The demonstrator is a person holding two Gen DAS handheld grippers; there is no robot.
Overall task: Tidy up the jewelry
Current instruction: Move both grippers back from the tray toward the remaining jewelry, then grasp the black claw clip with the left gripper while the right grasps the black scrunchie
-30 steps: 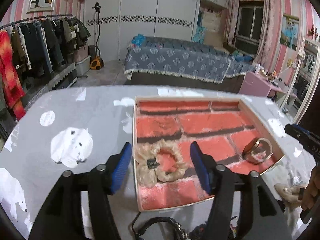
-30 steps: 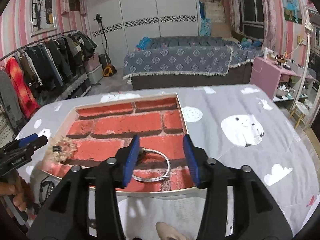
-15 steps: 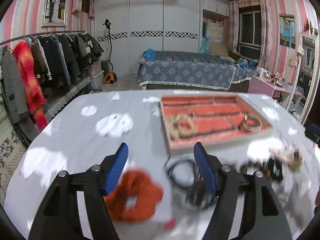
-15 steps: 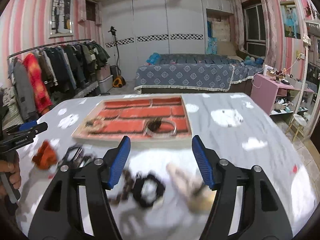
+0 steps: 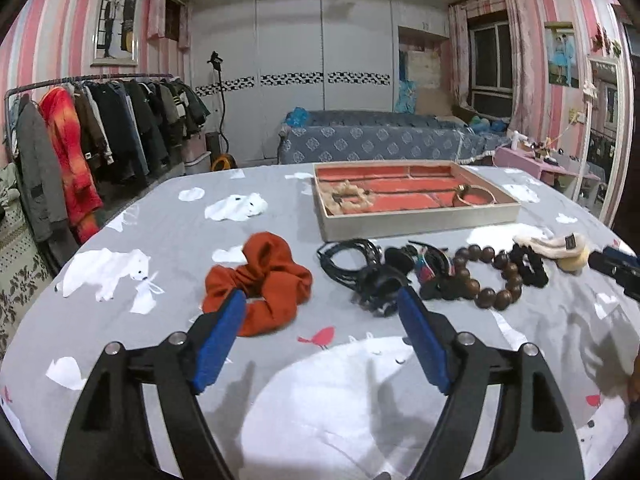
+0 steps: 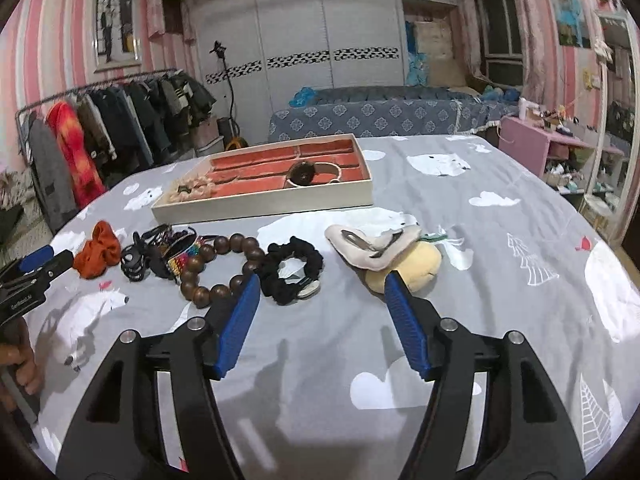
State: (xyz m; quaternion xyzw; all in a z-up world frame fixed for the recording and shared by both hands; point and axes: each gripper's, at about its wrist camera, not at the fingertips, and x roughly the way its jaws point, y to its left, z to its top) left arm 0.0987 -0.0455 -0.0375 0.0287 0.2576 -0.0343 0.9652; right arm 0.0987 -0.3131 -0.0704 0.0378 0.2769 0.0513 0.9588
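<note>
A cream tray with a red brick-pattern lining [image 5: 420,226] [image 6: 264,202] stands on the grey table and holds a beige scrunchie [image 5: 348,197] [image 6: 192,192] and a bangle [image 5: 474,198] [image 6: 316,172]. In front of it lie an orange scrunchie [image 5: 260,282] [image 6: 98,250], black cords and a clip [image 5: 366,270] [image 6: 150,254], a brown bead bracelet [image 5: 486,276] [image 6: 218,266], a black scrunchie [image 6: 290,270] [image 5: 530,264] and cream hair pieces [image 6: 384,252] [image 5: 556,246]. My left gripper [image 5: 320,312] is open and empty above the table, near the orange scrunchie. My right gripper [image 6: 322,292] is open and empty near the black scrunchie.
The table [image 5: 340,400] has a grey cloth with white bears. Behind it are a bed [image 5: 380,142], a rack of clothes [image 5: 100,136] at the left, and a pink side table [image 6: 532,140] at the right.
Both grippers have pulled back from the tray toward the table's near side. The loose pieces in front of the tray have come into view. The beige scrunchie and the bangle stay in the tray.
</note>
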